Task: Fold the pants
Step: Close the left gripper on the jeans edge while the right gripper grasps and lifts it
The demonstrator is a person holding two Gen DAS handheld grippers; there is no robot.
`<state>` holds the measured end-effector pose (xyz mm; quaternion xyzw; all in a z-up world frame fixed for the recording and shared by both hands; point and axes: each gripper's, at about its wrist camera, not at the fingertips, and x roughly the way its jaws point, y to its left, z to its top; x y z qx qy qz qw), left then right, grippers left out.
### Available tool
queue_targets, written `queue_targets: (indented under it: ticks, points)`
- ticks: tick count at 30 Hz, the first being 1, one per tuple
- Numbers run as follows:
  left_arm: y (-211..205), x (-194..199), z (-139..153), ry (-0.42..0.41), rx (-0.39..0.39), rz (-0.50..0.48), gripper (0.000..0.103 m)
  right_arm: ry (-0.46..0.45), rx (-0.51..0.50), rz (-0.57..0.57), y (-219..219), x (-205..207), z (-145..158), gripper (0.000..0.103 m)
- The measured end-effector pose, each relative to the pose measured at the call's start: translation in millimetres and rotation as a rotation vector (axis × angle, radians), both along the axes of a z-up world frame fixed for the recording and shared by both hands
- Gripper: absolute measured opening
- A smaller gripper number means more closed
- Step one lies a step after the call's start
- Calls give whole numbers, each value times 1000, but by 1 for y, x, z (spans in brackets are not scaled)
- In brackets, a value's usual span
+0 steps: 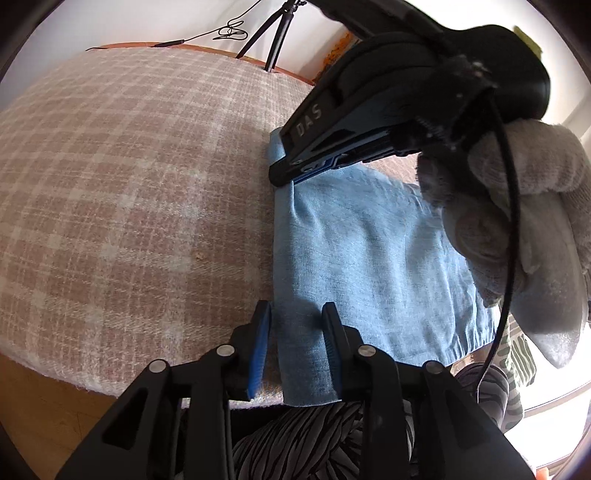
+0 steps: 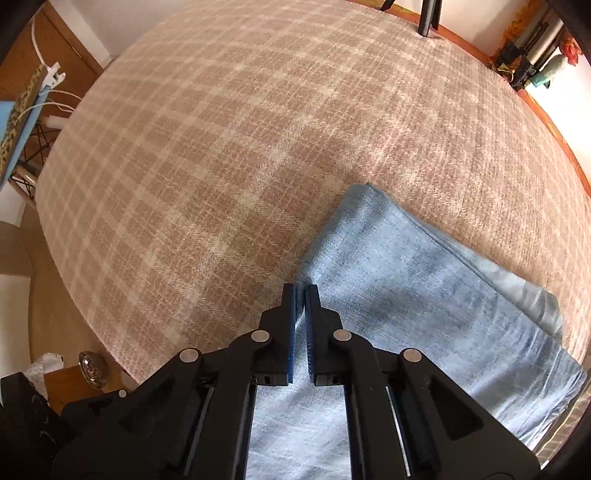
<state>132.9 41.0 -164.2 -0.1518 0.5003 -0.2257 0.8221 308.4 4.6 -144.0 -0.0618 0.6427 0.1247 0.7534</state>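
Light blue pants (image 1: 369, 258), folded into a flat stack, lie on a pink plaid blanket (image 1: 129, 184) near its front edge. My left gripper (image 1: 295, 308) stands open astride the stack's left edge. One finger is over the blanket and the other over the cloth, with a small ridge of fabric between them. My right gripper (image 1: 280, 177), held by a gloved hand (image 1: 517, 206), pinches the far left corner. In the right wrist view the pants (image 2: 424, 288) spread to the right, and the right gripper (image 2: 301, 290) is shut on a thin pleat at their edge.
The plaid blanket (image 2: 221, 166) stretches far to the left and back. A tripod (image 1: 277, 33) stands behind the bed by the wall. The person's zebra-print clothing (image 1: 295, 443) is close below the left gripper. A bedside stand (image 2: 85, 373) with small items sits at lower left.
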Motion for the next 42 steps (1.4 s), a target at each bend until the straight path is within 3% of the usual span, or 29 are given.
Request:
queue_targets:
  ticks: [9, 13, 14, 16, 17, 18, 31, 32, 33, 36, 39, 42]
  points:
    - [-15, 8, -2, 16, -56, -8, 34, -38, 106, -38, -37, -4, 32, 4]
    - [-19, 4, 4, -9, -56, -7, 21, -48, 101, -29, -44, -5, 36, 4]
    - [-22, 3, 6, -16, -55, -7, 20, -43, 96, -28, -46, -4, 37, 8]
    - [-23, 1, 10, -27, -50, -14, 15, -34, 79, -31, -37, 1, 33, 32]
    - [-24, 1, 12, -36, -41, -18, 15, -36, 74, -34, -35, 2, 33, 52]
    - [-25, 0, 13, -41, -35, -23, 15, -39, 69, -30, -33, 3, 33, 56]
    - [-53, -6, 35, -122, -4, -63, 10, 10, -58, 49, -9, 6, 7, 56]
    - [-55, -6, 37, -124, -4, -66, 10, 7, -65, 48, -11, 6, 7, 50]
    - [-56, -5, 38, -126, -5, -68, 9, 6, -72, 45, -13, 7, 6, 38]
    - [-60, -4, 42, -135, -2, -77, 9, 0, -55, 24, -25, 7, 10, 21]
    - [-66, -3, 46, -143, -2, -89, 8, -28, -17, -2, -43, 5, 21, 11]
    - [-73, -2, 51, -154, -5, -108, 7, -70, 30, -34, -66, -2, 34, 8]
